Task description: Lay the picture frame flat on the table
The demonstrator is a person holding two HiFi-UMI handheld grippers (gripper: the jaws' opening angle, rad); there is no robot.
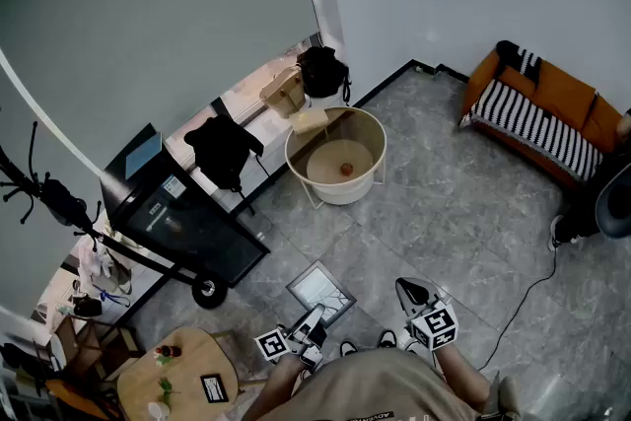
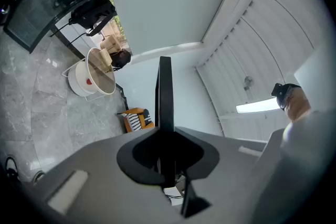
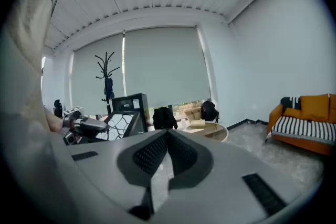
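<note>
Bottom edge of the head view: the person's torso, with a gripper out on each side.

Left gripper, lower centre. Claw narrow, clamped on the picture frame. In the left gripper view the frame shows edge-on, a thin dark strip rising from between the pads to mid-frame. In the head view the frame sits just above that gripper. Its glass faces the camera, pale with a dark branching pattern. It is over grey floor tiles, not on any table.

Right gripper, lower right of centre in the head view. Claw closed tip to tip, nothing in it. It is near the frame but apart from it. Its own view catches the left gripper and the frame at left of centre.

Lower left corner: small round wooden table with a few small items on top, well apart from the held frame.

Left of centre: dark screen on a wheeled stand.

Centre: round white basket-table, tan inside.

Upper right: orange sofa with a striped cushion, against the wall.

Upper left: grey roller blind.
</note>
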